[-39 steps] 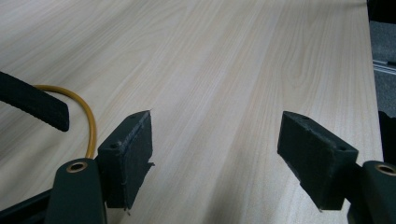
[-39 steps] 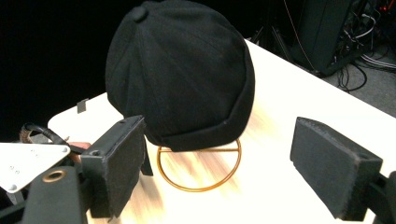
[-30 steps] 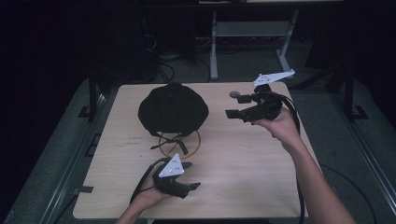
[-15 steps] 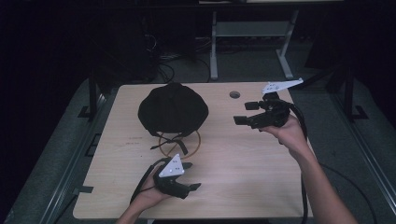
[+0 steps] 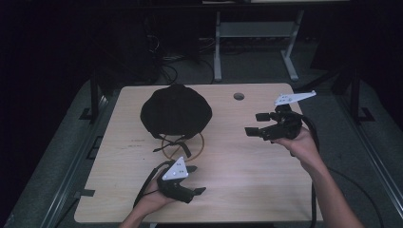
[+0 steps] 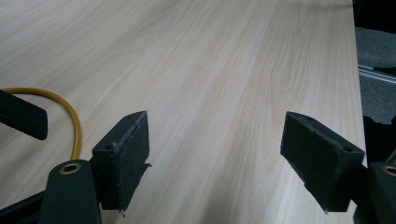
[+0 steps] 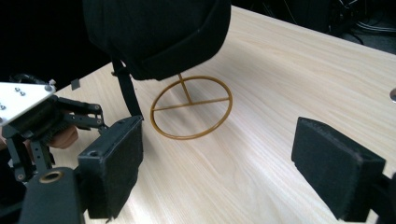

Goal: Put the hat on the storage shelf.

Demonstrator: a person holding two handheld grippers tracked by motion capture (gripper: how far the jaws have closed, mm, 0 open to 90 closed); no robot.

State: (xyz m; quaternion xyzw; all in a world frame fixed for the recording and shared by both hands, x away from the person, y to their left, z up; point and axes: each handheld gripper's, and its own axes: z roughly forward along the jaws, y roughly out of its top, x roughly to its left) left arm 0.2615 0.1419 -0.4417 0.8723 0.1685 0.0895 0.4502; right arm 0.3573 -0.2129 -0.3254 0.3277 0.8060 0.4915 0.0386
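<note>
A black cap (image 5: 176, 111) sits on a gold wire stand (image 5: 182, 145) toward the worktop's (image 5: 237, 161) far-left corner — raised clear for access — while the left tool (image 5: 195, 179), jaws just widening and empty, rests near the front edge, and the right tool (image 5: 254, 124), spread and empty, faces the cap from the right edge.

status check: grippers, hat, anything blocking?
Left gripper open, empty, jaws just widening. Right gripper open, empty, facing black hat on its gold wire stand. Nothing between.
</note>
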